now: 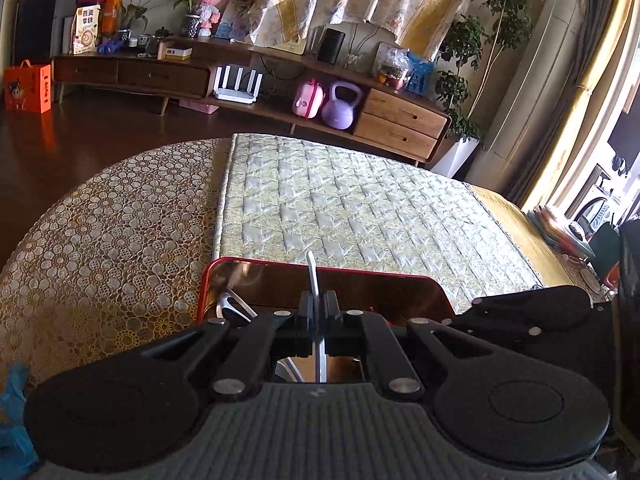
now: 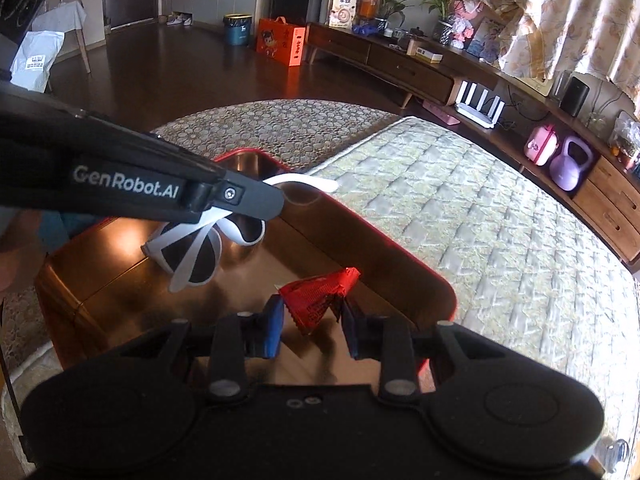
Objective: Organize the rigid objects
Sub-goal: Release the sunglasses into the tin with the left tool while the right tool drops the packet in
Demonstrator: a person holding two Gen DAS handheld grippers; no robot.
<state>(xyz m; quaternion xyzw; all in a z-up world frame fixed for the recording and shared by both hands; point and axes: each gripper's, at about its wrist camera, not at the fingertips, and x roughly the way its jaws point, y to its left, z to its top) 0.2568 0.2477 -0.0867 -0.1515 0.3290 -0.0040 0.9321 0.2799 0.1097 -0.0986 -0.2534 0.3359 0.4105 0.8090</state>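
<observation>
A red-rimmed tray (image 1: 260, 261) with a shiny brown floor lies on the table below both grippers. My left gripper (image 1: 318, 300) is shut on one white temple arm of the sunglasses (image 1: 311, 270), and the arm sticks out past the fingers. In the right wrist view the left gripper (image 2: 248, 200) holds the white sunglasses (image 2: 200, 248), with dark lenses, hanging over the far part of the tray (image 2: 448, 296). My right gripper (image 2: 312, 320) is shut on a red wrapped packet (image 2: 316, 300) between its blue pads, above the tray's near end.
The tray rests on a pale quilted mat (image 1: 360, 200) beside a flower-patterned tablecloth (image 1: 120, 220). Beyond the table runs a low wooden cabinet (image 1: 400, 124) with a purple kettlebell (image 1: 340, 108). An orange box (image 2: 280, 40) stands on the dark floor.
</observation>
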